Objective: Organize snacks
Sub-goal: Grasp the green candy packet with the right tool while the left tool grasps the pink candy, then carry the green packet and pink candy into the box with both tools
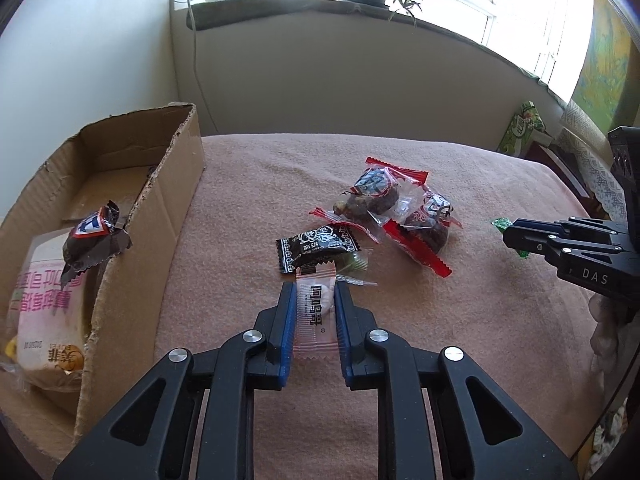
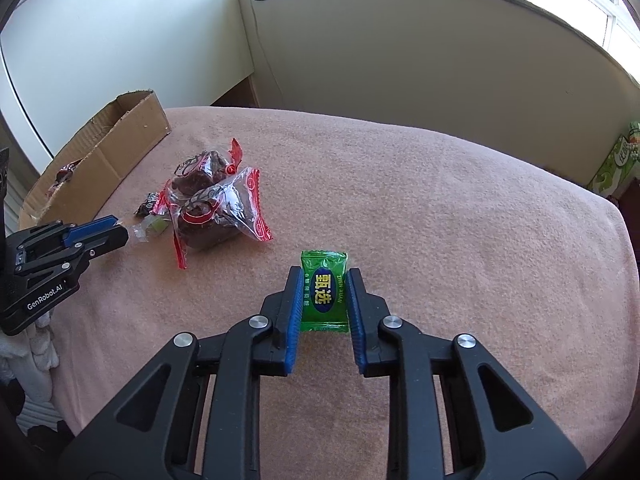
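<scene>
I am taking the cardboard box (image 1: 120, 208) as my reference for all positions. It is sitting on the pink blanket (image 1: 248, 184) with its open top facing up, and it is already holding a large pale packet (image 1: 48, 312), with a dark brown wrapper (image 1: 94, 240) resting at its near wall.

I am holding the left gripper (image 1: 314, 300) just beside the box, on its window-free side, with both blue pads pressing the long edges of the pink-and-white candy (image 1: 314, 312); the tongs are clamped on it. I judge this side-on grip suits a flat sachet, since it is keeping the wrapper from sliding out.

The right gripper (image 2: 323, 296) is working well apart from the box, its tongs closing against the green candy (image 2: 324, 290) in the same edge-to-edge manner, and it appears to be clamped on it.

Between the two grippers, nearer the box, the black wrapped candy (image 1: 316, 246) and the two clear red-edged packets (image 1: 400, 208) are lying in a loose touching cluster, still waiting to be sorted.

I judge the step in hand to be carrying both held candies over to the box
</scene>
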### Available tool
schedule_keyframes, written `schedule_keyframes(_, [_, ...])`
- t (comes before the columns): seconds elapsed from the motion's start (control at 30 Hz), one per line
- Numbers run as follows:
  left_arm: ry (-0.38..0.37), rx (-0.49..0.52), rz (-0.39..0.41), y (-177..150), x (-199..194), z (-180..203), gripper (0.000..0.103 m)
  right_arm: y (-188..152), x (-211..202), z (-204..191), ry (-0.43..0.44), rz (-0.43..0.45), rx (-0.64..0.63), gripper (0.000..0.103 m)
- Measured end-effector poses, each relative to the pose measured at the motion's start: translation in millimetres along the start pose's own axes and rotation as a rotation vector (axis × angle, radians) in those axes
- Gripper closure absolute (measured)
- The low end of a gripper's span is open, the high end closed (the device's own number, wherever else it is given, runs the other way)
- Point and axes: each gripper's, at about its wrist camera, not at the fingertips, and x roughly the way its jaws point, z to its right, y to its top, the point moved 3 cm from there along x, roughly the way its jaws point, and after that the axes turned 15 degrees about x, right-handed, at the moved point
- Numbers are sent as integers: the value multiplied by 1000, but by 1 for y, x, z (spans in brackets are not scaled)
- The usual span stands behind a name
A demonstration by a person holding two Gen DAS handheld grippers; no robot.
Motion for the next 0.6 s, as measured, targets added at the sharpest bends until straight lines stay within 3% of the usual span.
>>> schedule_keyframes(0.6, [5,-23,128,0,-63,-12,86,4,-49,-42,43,86,-34,81])
